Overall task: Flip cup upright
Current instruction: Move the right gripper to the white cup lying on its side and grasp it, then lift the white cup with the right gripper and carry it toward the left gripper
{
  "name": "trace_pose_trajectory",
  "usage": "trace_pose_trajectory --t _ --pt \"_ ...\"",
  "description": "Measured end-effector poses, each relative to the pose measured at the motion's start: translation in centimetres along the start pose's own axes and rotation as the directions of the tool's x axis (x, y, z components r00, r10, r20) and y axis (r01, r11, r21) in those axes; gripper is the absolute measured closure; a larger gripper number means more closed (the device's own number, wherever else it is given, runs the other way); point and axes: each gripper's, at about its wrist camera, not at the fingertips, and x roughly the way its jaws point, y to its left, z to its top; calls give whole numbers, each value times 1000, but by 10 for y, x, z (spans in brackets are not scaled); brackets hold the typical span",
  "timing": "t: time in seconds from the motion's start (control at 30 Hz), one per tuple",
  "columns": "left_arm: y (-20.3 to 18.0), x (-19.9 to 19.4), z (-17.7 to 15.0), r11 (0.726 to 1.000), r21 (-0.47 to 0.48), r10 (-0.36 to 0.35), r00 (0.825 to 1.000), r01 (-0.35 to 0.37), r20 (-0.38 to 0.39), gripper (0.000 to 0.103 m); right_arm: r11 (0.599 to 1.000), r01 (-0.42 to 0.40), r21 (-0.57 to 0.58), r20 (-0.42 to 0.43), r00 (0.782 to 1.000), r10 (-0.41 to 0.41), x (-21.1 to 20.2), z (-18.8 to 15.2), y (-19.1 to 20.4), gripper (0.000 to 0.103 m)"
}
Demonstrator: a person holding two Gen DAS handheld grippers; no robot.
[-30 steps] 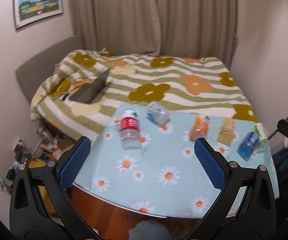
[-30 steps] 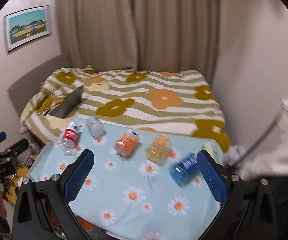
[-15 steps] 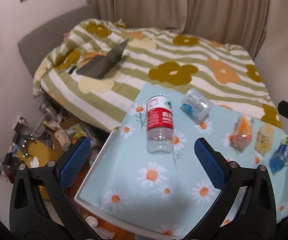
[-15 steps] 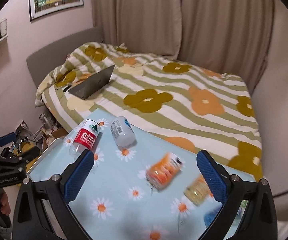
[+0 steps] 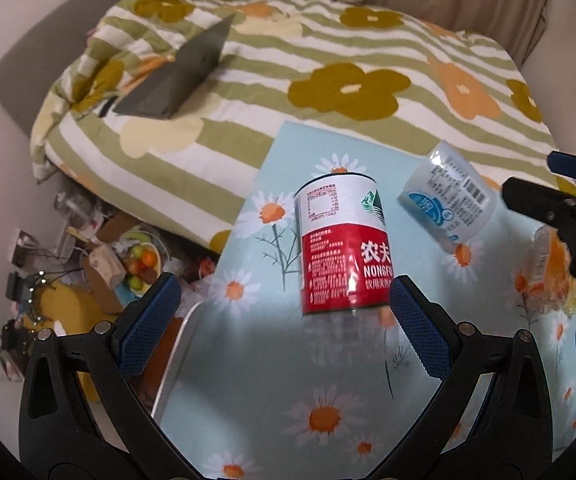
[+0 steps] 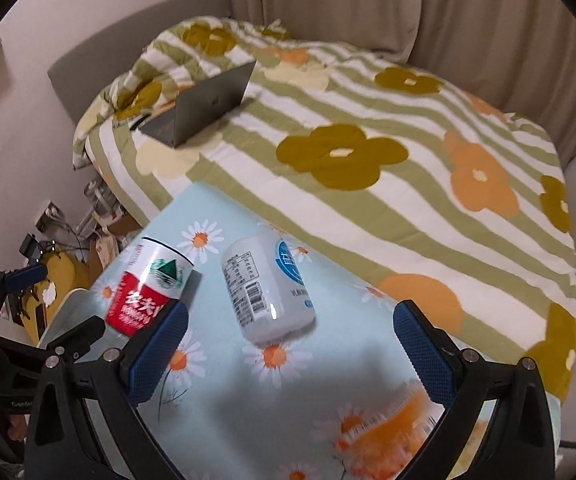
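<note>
A clear cup with a red and white label lies on its side on the daisy-print table; it also shows in the right wrist view. A second cup with a white and blue label lies on its side to its right, seen too in the right wrist view. My left gripper is open, hovering just short of the red cup. My right gripper is open, just short of the white cup. An orange-labelled cup lies blurred near my right fingers.
A bed with a striped flower quilt borders the table's far side, with an open grey laptop on it. Floor clutter sits left of the table edge. Orange and blue cups lie at the right.
Both grippers have moved forward and down toward the table's left end. The red cup and the white cup now loom larger, close in front of the open fingers.
</note>
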Motion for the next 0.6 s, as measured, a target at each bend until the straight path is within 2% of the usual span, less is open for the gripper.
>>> trace_pose_trajectory --t 0.33,0.6 --pt "-4 30 8 999 -17 -48 997 47 -65 0 993 -37 -114 -116 993 24 64 17 5 4" --pt "-7 33 11 998 -16 -59 995 58 -80 0 990 -52 -130 -159 987 31 88 18 10 24"
